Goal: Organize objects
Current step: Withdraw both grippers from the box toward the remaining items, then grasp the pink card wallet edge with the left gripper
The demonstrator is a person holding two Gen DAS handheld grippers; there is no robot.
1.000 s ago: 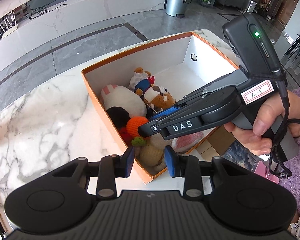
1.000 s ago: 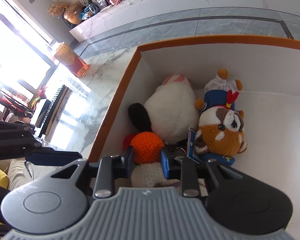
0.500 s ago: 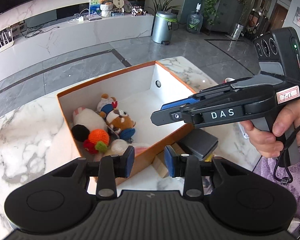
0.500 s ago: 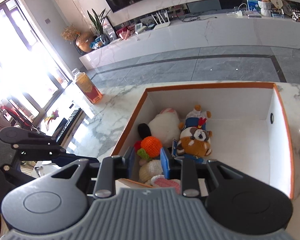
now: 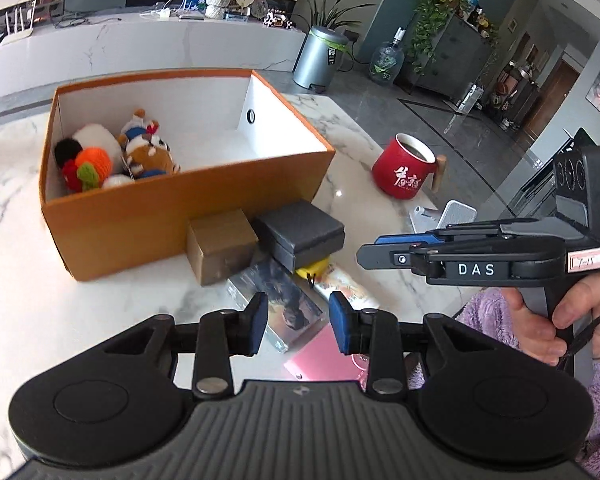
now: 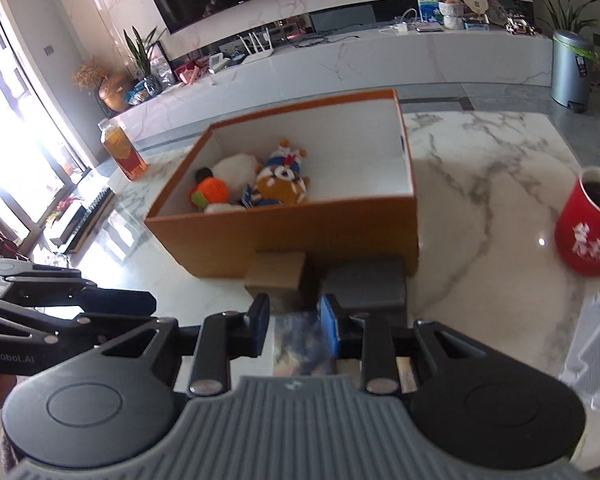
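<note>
An orange cardboard box (image 5: 188,216) (image 6: 300,232) stands on the marble table with several plush toys (image 5: 112,156) (image 6: 260,188) in its left end. Against its near wall lie a small brown box (image 5: 220,248) (image 6: 278,280) and a dark grey box (image 5: 304,232) (image 6: 364,288). My left gripper (image 5: 298,326) (image 6: 148,304) is open and holds nothing; it hovers over a picture-covered flat pack (image 5: 284,304). My right gripper (image 6: 294,324) (image 5: 370,250) is open and holds nothing too, just short of the two small boxes, in a hand with a purple sleeve (image 5: 484,312).
A red mug (image 5: 406,168) (image 6: 588,228) full of dark drink stands right of the box. A yellow item (image 5: 314,268), a tube (image 5: 348,286), a pink card (image 5: 328,360) and white items (image 5: 444,216) lie nearby. A juice bottle (image 6: 122,152) stands at the far left.
Both grippers have drawn back from the box toward the table's near edge. The right gripper left the inside of the box, and the pile in front of the box has come into view.
</note>
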